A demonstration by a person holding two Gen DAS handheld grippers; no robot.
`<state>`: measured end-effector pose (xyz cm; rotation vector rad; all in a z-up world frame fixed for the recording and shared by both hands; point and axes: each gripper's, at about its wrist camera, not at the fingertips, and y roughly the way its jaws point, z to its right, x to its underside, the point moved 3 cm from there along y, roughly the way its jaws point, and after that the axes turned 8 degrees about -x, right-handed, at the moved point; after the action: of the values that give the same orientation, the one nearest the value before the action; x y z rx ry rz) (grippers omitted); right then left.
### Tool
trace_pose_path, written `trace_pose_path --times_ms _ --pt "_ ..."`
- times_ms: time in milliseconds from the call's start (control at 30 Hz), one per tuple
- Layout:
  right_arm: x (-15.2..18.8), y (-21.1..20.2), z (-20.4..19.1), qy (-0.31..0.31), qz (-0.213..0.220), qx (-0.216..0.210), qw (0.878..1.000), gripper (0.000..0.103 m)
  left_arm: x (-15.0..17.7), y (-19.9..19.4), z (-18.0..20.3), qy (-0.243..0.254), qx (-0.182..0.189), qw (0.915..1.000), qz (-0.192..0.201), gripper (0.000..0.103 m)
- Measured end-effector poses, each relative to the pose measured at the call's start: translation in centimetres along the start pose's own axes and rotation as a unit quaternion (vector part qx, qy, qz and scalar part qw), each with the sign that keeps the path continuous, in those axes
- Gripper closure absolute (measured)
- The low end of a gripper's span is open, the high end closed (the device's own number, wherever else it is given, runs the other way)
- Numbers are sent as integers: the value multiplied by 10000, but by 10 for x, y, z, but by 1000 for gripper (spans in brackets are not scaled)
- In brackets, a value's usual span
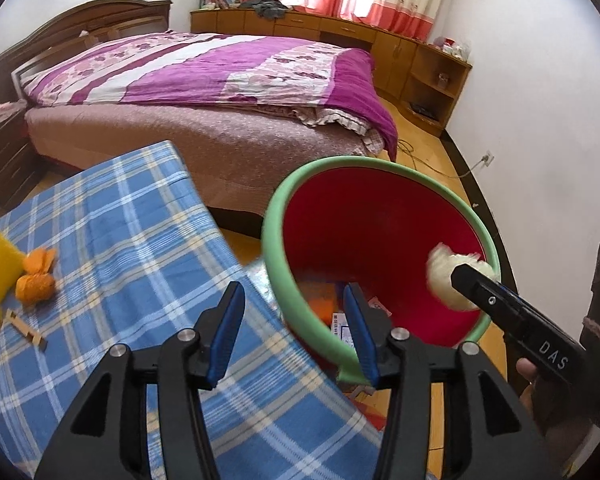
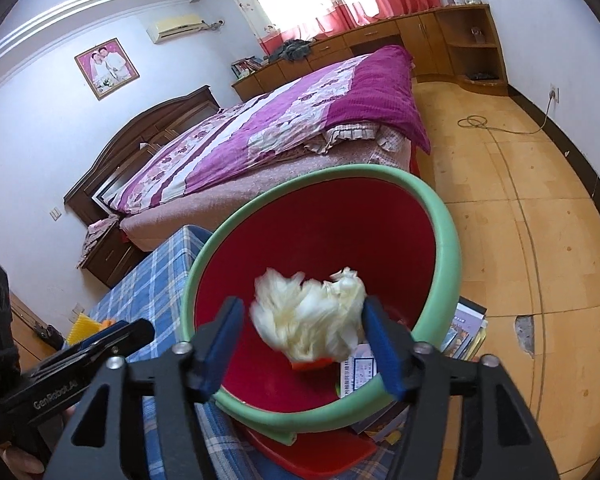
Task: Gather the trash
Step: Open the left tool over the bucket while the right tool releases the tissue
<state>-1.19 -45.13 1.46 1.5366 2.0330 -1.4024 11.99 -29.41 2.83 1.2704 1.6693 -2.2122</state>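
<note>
My wide-open right tool (image 2: pixel 304 344) hangs over the red bin (image 2: pixel 444 240), the crumpled tissue (image 2: pixel 312 320) loose between its fingers, and could miss should the bin tip in my left tool (image 1: pixel 296 332).

Bin (image 1: pixel 380 232) just right of table (image 1: pixel 140 260). Crumpled wad (image 2: pixel 312 320) over bin mouth; paper scraps (image 2: pixel 358 372) inside bin. Bed (image 1: pixel 204 92) behind bin.
</note>
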Motion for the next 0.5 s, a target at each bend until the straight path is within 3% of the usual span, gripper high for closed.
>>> trace_pose_path --times_ms 67,133,367,500 --pt "1 0 -4 -14 -34 -16 10000 37 2 -4 -6 -93 -9 10000 18 51" --pt "3 0 -8 -48 -39 -31 10000 29 3 -7 -12 -181 -27 9998 22 51" --pt "8 -4 -29 -164 -28 -100 9998 27 8 -27 -38 -410 -175 9988 178 51" --pt "9 -5 -40 -211 -18 -165 9996 20 12 -38 -55 -552 -286 9978 252 51"
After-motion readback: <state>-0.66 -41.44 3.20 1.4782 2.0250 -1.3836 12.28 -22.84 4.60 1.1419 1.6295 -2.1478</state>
